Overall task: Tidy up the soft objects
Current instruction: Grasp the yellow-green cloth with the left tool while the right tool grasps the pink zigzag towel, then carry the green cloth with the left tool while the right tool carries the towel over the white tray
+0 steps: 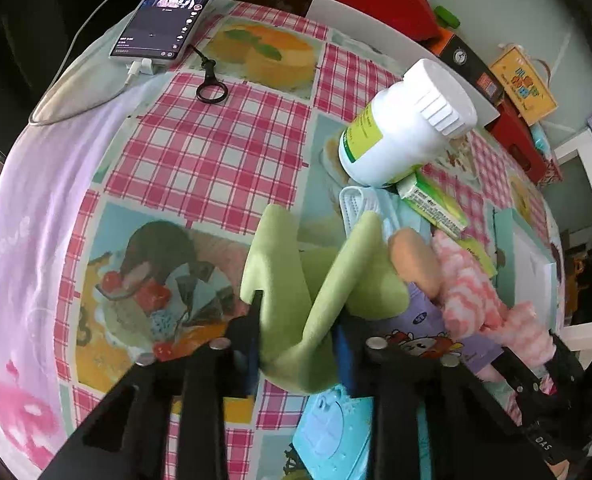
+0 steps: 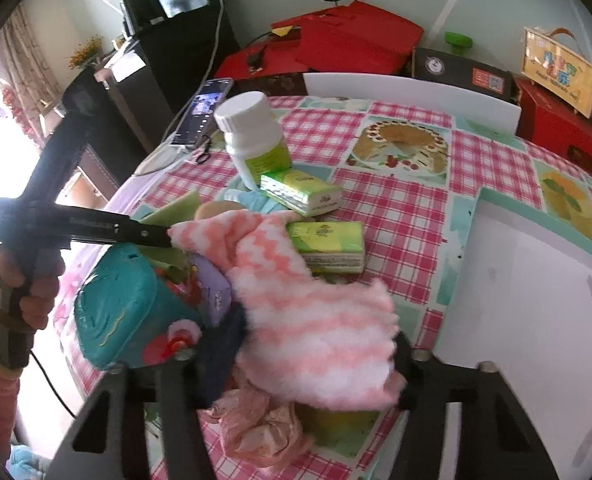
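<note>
Green cloth (image 1: 292,292) sits clamped in the left gripper (image 1: 296,320), while the right gripper (image 2: 320,344) grasps the pink striped towel (image 2: 316,316) on the checked tablecloth (image 2: 408,200).

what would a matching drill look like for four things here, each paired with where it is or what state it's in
Things:
1. green cloth
2. pink and white fuzzy cloth
3. white bottle
4. phone

Places or states:
A. standing upright behind the green tissue packs
B. screen lit, cable plugged in, at the table's edge
C. clamped in the left gripper's jaws
D. between the right gripper's jaws

Pairs: 1-C, 2-D, 3-A, 4-B
</note>
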Tool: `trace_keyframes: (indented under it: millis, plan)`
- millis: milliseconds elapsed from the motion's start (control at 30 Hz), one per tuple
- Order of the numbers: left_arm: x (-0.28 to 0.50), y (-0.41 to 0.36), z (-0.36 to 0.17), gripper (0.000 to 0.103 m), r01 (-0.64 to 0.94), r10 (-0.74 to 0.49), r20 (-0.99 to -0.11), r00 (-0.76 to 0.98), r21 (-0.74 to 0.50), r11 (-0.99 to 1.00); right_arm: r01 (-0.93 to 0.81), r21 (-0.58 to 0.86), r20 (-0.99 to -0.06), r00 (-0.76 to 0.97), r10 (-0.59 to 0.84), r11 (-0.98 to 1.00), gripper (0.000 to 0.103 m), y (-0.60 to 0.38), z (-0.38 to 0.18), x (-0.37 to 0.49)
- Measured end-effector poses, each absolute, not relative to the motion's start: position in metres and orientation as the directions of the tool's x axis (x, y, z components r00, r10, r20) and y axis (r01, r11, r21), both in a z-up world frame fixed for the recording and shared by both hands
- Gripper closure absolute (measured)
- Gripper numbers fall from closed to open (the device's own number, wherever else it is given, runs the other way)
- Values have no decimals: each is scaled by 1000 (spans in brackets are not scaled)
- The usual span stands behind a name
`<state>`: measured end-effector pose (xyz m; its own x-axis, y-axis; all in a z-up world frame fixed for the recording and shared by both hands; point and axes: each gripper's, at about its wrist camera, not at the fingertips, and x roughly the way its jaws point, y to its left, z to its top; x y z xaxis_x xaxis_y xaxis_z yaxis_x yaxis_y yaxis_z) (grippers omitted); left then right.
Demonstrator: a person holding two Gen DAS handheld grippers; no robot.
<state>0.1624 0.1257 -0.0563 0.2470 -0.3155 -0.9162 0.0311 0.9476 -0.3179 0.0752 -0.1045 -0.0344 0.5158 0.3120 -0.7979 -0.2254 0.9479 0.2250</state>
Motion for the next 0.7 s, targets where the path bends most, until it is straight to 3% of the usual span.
trace_keyframes:
  millis: [133,300,700]
  plan:
    - [161,129,-56,93,17,-319,-909,268,-327,945,-247,236,-790,514,333,940,70,-102,-32,71]
    - [154,139,-53,96,-10,-311,-899,308,-330,944,-263,238,-778,526,345,935,84,-101,-27,69]
    - [132,141,-13,96,-44,-254,-846,469,-310,950,-257,297,-725,566,392,920,88,-115,-6,66]
